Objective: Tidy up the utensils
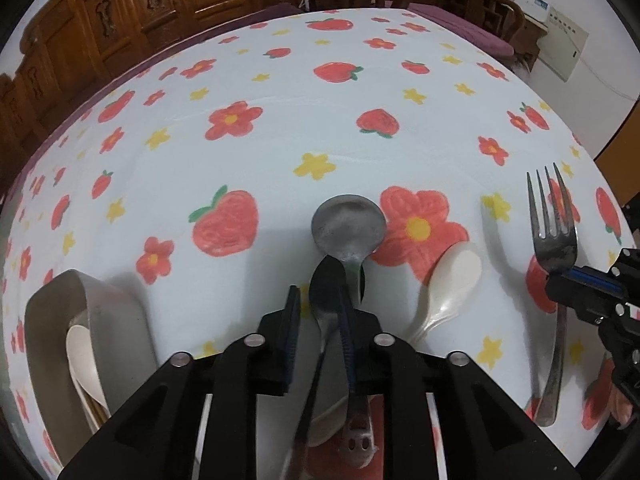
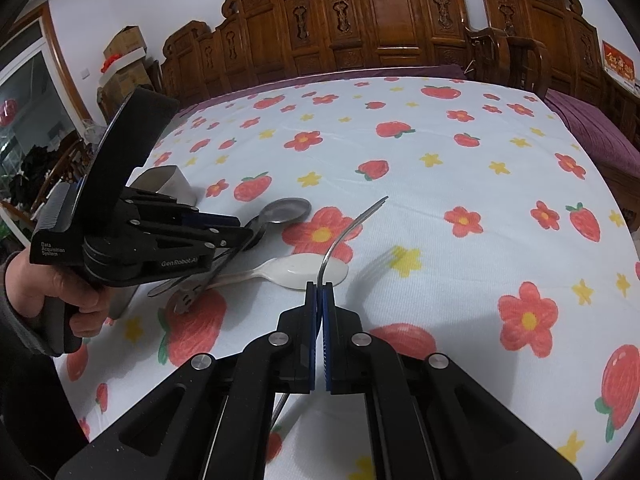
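My left gripper [image 1: 320,296] stands slightly open around the handles of a large metal spoon [image 1: 348,224] and a smaller dark spoon [image 1: 326,296]; whether it grips them is unclear. It also shows in the right wrist view [image 2: 248,236], with the metal spoon's bowl [image 2: 286,210] sticking out. My right gripper [image 2: 320,286] is shut on a metal fork [image 2: 352,226] and holds it above the cloth; the fork [image 1: 550,216] appears at the right of the left wrist view. A white plastic spoon [image 1: 452,280] lies on the cloth between the grippers, also in the right wrist view [image 2: 296,270].
A grey holder [image 1: 116,312] with a white spoon [image 1: 82,352] inside stands at the left; it shows behind the left gripper [image 2: 172,178]. The flowered tablecloth [image 2: 440,184] covers the table. Carved wooden chairs [image 2: 380,20] line the far edge.
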{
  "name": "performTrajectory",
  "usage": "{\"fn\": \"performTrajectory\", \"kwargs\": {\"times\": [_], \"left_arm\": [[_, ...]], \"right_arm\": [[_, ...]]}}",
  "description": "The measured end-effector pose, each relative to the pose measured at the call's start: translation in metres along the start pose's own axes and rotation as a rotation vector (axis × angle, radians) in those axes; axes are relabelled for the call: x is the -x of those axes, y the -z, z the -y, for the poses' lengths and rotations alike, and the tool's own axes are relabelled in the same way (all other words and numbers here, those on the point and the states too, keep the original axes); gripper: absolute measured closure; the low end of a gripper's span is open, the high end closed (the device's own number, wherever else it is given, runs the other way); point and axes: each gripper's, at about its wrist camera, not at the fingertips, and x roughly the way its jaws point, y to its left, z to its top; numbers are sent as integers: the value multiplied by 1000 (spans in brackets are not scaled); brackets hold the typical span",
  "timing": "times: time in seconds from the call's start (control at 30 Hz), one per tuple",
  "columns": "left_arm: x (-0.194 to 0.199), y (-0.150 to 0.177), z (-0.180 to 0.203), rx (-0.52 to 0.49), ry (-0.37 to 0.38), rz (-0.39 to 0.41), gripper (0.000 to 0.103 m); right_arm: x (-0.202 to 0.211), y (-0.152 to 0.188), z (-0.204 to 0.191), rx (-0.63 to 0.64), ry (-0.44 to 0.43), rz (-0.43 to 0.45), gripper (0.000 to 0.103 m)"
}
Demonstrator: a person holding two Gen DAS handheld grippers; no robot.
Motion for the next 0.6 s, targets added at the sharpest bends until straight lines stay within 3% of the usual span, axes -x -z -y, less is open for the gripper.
{"fn": "performTrajectory", "kwargs": {"times": [0.2,0.6], "left_arm": [[-3,-4,8,-24,-4,5,64],[-1,-5,20,-28,75,22,63]], "right_arm": [[1,0,1,-2,-2,1,99],[2,0,3,-4,-1,1,99]]}}
